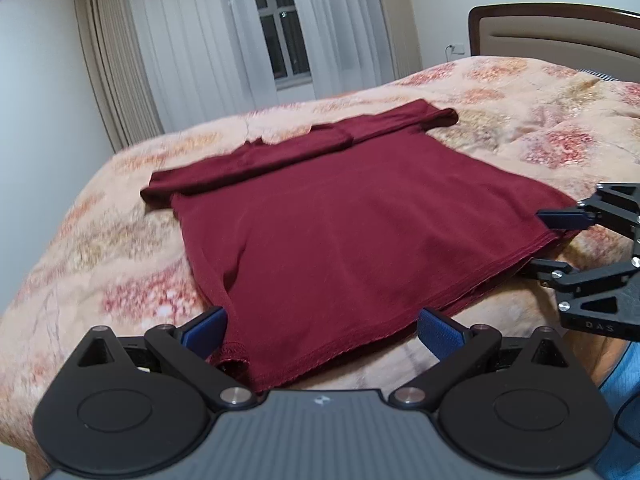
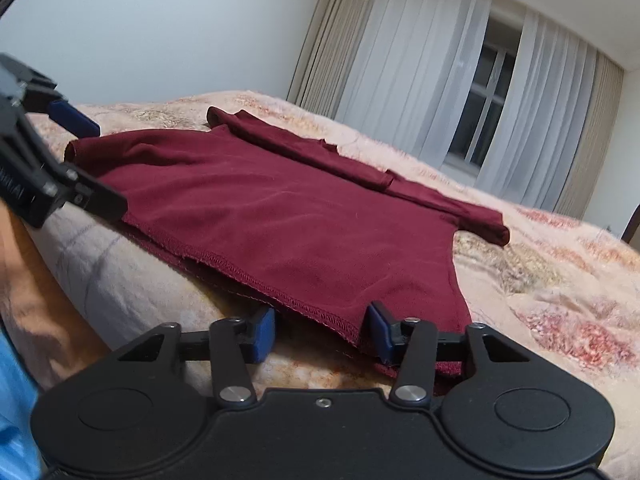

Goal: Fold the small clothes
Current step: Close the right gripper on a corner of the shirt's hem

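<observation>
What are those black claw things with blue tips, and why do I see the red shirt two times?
They are two grabbing tools, and a person holds one in each hand. Each tool has a camera on it, so you get two pictures of one moment. One picture looks out from the left gripper, the other from the right gripper. Both face the same dark red shirt spread flat on a flowery bedspread, its sleeves folded across the top. Each gripper sits at a corner of the near hem, with cloth between its blue pads. Neither is squeezing the shirt yet; gaps show in both.
</observation>
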`<control>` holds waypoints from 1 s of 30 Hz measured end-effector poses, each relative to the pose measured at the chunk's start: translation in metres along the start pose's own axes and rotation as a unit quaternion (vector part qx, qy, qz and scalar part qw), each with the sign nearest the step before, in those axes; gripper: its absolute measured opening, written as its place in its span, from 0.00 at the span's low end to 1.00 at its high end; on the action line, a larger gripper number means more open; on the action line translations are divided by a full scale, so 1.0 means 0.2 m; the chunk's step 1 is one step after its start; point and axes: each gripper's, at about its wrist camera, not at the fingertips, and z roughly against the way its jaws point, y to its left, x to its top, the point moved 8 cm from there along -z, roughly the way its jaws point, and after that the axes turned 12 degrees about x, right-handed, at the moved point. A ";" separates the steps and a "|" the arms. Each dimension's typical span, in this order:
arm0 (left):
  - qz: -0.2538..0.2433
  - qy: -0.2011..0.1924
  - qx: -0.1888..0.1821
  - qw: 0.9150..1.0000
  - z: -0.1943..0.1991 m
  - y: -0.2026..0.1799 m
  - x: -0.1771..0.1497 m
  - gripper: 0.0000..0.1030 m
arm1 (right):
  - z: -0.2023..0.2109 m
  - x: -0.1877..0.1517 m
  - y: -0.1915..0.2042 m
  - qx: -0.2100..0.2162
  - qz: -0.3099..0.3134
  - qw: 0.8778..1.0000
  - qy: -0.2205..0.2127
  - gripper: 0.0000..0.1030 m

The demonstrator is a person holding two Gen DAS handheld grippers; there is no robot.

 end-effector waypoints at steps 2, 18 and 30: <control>-0.004 -0.007 -0.003 1.000 0.02 -0.01 0.02 1.00 | 0.00 0.01 -0.02 0.006 -0.015 1.000 0.008 0.39; -0.076 -0.022 -0.018 0.997 -0.02 -0.24 0.02 1.00 | 0.05 0.08 -0.12 0.040 -0.102 0.994 0.000 0.21; -0.106 -0.015 0.003 0.994 -0.07 -0.31 0.03 1.00 | 0.08 0.19 -0.17 0.045 -0.127 0.990 -0.031 0.13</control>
